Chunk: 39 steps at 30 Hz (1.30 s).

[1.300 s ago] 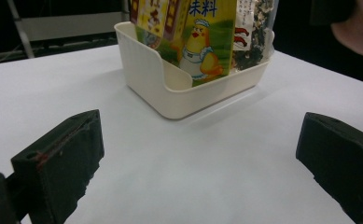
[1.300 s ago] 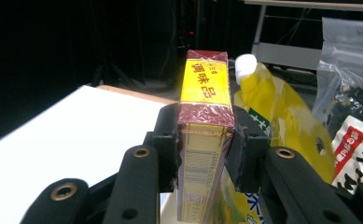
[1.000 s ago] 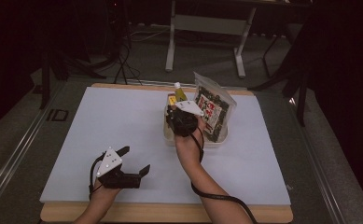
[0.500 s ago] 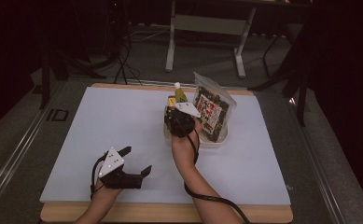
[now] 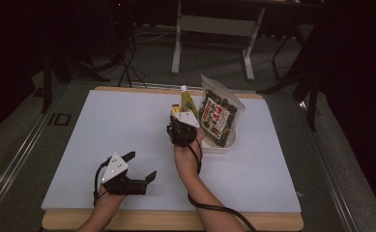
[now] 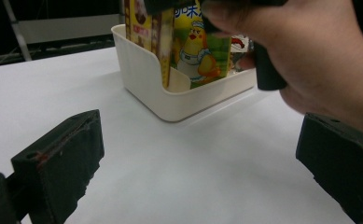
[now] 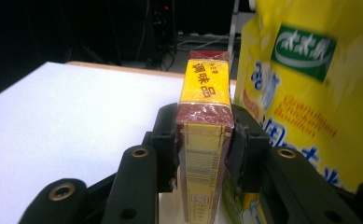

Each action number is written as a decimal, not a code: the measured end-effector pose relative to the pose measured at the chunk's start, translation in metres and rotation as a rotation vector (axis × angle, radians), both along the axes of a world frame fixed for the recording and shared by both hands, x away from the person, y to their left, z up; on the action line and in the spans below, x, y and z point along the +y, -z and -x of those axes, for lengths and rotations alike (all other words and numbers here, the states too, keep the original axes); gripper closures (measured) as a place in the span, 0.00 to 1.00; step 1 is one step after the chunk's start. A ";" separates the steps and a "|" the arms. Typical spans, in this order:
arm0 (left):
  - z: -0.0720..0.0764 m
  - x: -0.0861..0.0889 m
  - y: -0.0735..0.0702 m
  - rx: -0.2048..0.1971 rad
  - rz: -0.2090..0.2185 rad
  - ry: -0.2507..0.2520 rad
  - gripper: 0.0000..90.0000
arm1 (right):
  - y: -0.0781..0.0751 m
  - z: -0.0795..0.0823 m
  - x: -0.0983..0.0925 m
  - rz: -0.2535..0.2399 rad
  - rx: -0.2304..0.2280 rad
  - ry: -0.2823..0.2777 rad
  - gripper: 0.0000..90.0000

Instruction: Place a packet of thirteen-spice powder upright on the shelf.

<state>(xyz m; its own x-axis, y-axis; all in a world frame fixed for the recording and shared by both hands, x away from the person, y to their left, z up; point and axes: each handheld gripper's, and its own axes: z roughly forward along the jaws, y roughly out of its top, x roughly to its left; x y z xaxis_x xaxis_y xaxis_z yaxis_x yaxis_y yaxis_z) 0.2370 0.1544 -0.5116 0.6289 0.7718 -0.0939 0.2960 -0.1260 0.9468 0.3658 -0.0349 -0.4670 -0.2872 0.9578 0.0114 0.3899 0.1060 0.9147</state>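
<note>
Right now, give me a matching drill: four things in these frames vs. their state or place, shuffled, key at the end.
Things:
1. left gripper
2. right gripper
3. seaweed bag
4. white bin

States:
A. stands in the bin, far right side in the high view
B. clamped on the yellow and maroon box
C. holds the packets, sits on the white table
D. jaws wide, nothing between them

Pairs: 1-D, 2-B, 3-A, 4-C

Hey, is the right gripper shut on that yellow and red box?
Shut on it: in the right gripper view, the right gripper presses both sides of the box.
</note>
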 end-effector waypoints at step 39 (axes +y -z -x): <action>0.000 -0.001 0.001 0.002 -0.005 0.004 0.01 | -0.023 0.012 -0.022 -0.012 0.039 -0.174 0.44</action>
<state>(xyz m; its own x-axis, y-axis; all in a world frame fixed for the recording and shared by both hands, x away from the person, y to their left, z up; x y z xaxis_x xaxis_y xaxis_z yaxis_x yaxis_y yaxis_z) 0.2372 0.1533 -0.5122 0.6320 0.7696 -0.0913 0.2972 -0.1319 0.9456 0.3539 -0.0569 -0.4444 -0.4479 0.8933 0.0367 0.4020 0.1646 0.9007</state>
